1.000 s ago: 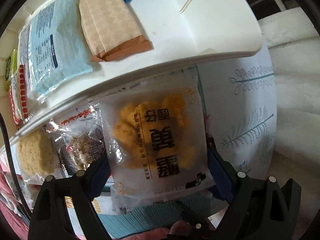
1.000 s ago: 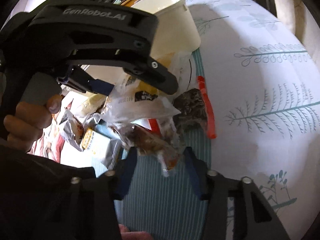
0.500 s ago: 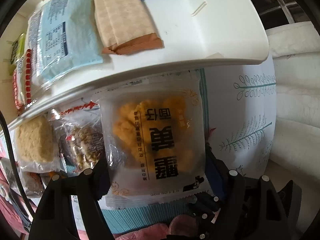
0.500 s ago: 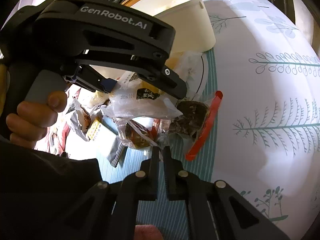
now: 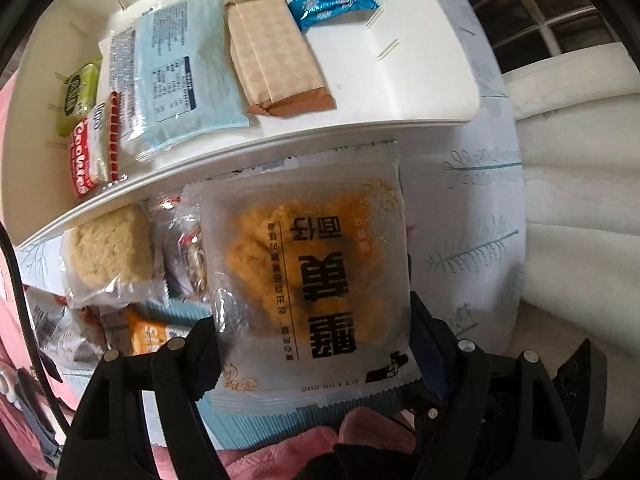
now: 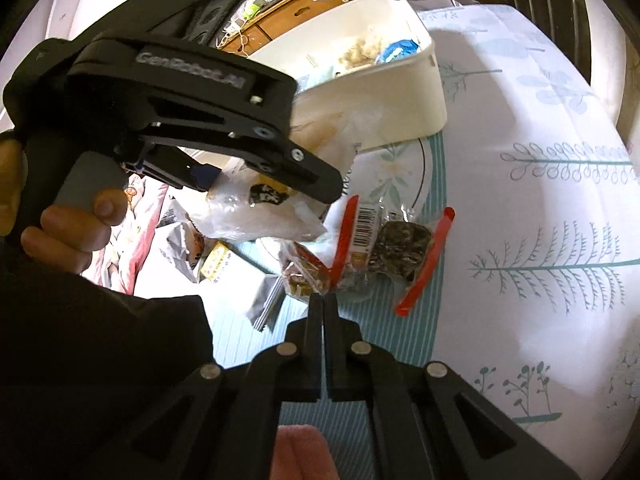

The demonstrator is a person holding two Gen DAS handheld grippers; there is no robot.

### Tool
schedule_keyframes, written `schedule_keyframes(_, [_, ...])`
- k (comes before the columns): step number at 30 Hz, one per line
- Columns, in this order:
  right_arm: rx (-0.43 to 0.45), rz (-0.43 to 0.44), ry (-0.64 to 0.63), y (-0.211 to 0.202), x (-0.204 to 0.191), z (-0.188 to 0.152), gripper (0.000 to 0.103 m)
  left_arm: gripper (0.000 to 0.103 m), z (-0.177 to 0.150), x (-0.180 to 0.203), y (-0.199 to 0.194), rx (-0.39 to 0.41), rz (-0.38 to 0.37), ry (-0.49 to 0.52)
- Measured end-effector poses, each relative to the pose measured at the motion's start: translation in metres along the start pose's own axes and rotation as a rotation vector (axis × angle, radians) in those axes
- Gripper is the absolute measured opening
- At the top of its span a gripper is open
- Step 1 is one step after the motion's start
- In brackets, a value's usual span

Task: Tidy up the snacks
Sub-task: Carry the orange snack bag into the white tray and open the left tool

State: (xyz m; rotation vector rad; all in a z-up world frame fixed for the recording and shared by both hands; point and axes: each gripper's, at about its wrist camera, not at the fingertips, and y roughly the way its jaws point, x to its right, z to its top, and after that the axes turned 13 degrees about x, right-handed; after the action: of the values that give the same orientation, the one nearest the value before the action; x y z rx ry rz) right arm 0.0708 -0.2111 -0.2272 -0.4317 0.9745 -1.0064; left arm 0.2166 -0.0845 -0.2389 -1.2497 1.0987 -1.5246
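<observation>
My left gripper (image 5: 314, 344) is shut on a clear packet of orange snacks (image 5: 308, 264) with black lettering, gripped across its width and held up in front of the white bin (image 5: 280, 136). The right wrist view shows that same packet (image 6: 260, 208) hanging under the left gripper's fingers (image 6: 316, 184). My right gripper (image 6: 322, 300) is shut, pinching the near edge of a clear packet with red strips (image 6: 348, 240) and dark pieces inside. The bin (image 6: 400, 120) holds a light blue packet (image 5: 172, 80), a tan bar (image 5: 276, 68), a blue wrapper (image 5: 332, 2) and a red cookie packet (image 5: 90, 152).
Loose packets lie beside the bin: a pale round cake (image 5: 108, 252), a nut packet (image 5: 188, 256), an orange one (image 5: 152, 336). The table has a white leaf-print cloth (image 6: 540, 200) and a teal striped mat (image 6: 360, 420). A person's hand (image 6: 68, 236) grips the left gripper's handle.
My right gripper went from open to shut on the red-strip packet's edge and rose. My left gripper rose with the orange packet, and more of the bin's inside shows.
</observation>
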Motion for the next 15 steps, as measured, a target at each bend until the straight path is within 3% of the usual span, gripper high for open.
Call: schedule_keyframes(15, [0.088, -0.134, -0.006, -0.026, -0.040, 0.011, 0.000, 0.078, -0.023, -0.038, -0.069, 0.048, -0.078, 0.089])
